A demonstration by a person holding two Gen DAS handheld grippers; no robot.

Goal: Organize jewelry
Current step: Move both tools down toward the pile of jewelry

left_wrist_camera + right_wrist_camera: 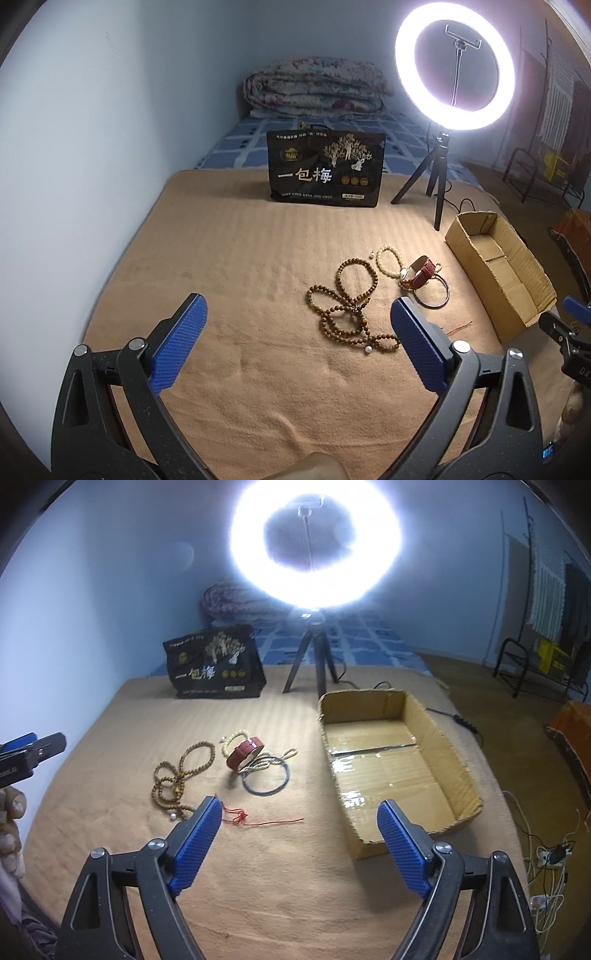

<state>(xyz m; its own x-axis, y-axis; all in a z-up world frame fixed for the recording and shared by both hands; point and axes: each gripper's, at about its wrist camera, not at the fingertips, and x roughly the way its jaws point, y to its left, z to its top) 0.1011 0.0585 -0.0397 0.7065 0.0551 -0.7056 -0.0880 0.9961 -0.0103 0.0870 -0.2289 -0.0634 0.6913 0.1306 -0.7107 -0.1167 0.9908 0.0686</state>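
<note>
The black bag [325, 168] at the bed's far edge reads "一包梅" in gold; its smaller print is illegible. The ring light [454, 66] on its tripod stands beside it. Mid-bed on the tan blanket [240, 258] lie the brown bead strand [343, 314], cream bracelet [388, 260], red watch [419, 273] and metal bangle [432, 293]. The empty cardboard box [436, 738] sits toward the right edge. Only the right view clearly shows the red cord [258, 818]. The left gripper [299, 314] and right gripper [299, 816] both have fingers released, holding nothing.
</note>
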